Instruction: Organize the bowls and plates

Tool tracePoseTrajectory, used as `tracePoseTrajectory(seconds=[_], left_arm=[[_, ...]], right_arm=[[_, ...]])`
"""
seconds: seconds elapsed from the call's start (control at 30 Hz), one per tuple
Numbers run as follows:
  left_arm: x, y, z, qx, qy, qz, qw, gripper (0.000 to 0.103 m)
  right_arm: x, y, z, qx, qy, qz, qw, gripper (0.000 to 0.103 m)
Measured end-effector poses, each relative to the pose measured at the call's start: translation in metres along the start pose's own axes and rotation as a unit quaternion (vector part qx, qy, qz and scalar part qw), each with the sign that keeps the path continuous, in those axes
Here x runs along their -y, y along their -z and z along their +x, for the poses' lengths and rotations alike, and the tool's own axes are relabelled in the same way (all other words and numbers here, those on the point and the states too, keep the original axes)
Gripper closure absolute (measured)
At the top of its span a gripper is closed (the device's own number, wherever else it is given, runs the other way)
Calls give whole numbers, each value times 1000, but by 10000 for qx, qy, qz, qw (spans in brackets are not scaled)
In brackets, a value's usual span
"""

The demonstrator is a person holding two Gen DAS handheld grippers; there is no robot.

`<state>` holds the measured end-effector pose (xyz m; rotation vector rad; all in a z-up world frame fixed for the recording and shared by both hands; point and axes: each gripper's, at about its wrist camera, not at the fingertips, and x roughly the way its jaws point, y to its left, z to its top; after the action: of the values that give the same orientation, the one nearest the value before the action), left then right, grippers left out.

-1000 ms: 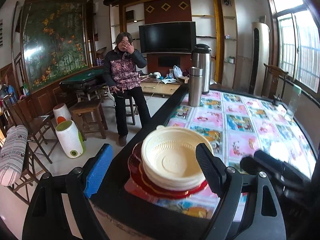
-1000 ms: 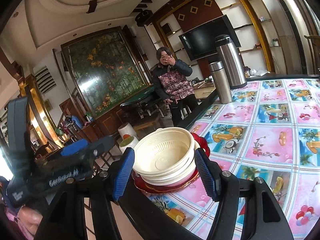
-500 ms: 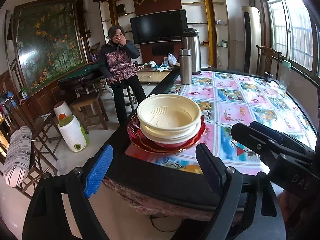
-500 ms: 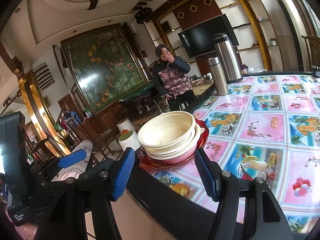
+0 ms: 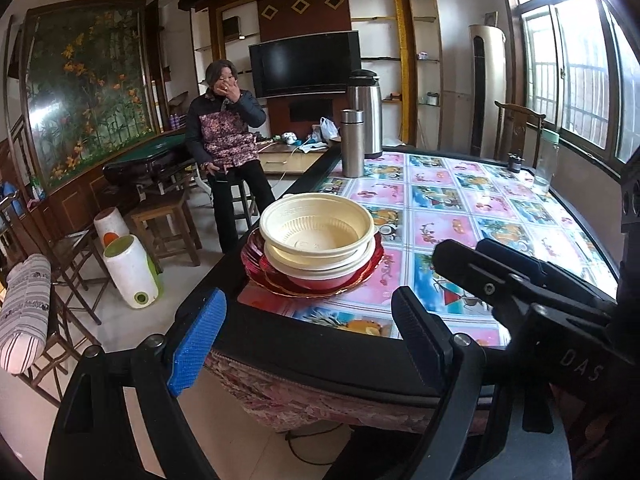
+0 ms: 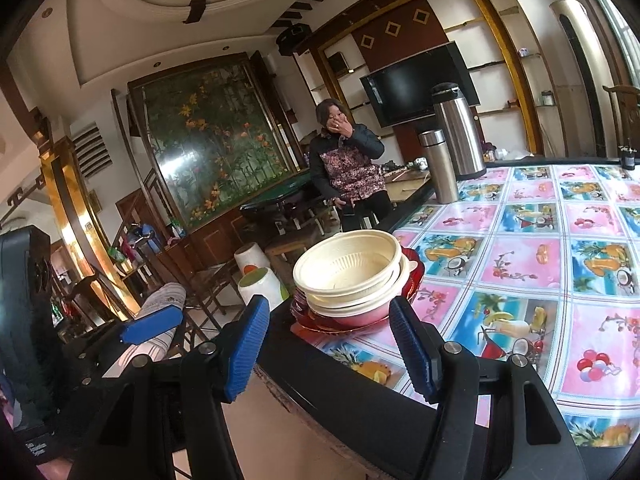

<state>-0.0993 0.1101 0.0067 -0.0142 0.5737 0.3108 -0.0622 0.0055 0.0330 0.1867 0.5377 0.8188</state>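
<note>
My left tongs [image 5: 308, 334] were spread wide, empty; my right tongs [image 6: 330, 346] likewise gaped, gripping nothing, both held level side by side.

Cream bowls [image 5: 318, 228] are sitting nested over a pink bowl [image 6: 362, 316] on glossy red plates [image 5: 280, 280] at the near left corner of the table, whose cloth [image 5: 440, 208] is showing a grid of pink and blue squares printed with fruit and drinks inside a black edge [image 5: 320, 352]. Bright blue ribbed pads [image 6: 246, 354] are lining the black fingers of both grippers. Two brushed-steel flasks [image 5: 352, 144] with black tops are shining silver at the far left edge.
</note>
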Motion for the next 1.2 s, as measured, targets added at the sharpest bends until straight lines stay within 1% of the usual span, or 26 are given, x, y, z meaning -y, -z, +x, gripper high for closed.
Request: tracePoseTrajectory(seconds=[0.2, 0.3, 0.47, 0.67, 1.2], left_arm=[[10, 3, 7, -89, 223, 183, 9995, 17], [18, 6, 15, -205, 355, 283, 9988, 17], [25, 7, 24, -321, 468, 452, 9974, 17], [24, 7, 27, -353, 501, 516, 9968, 17], [19, 11, 45, -618, 527, 506, 9954, 17]], right_arm=[[9, 4, -3, 38, 228, 37, 9997, 37], [20, 6, -5, 34, 347, 176, 9992, 37], [37, 6, -4, 4, 499, 454, 9977, 38], [42, 6, -3, 31, 576, 552, 9968, 38], [45, 8, 12, -81, 546, 665, 9963, 38]])
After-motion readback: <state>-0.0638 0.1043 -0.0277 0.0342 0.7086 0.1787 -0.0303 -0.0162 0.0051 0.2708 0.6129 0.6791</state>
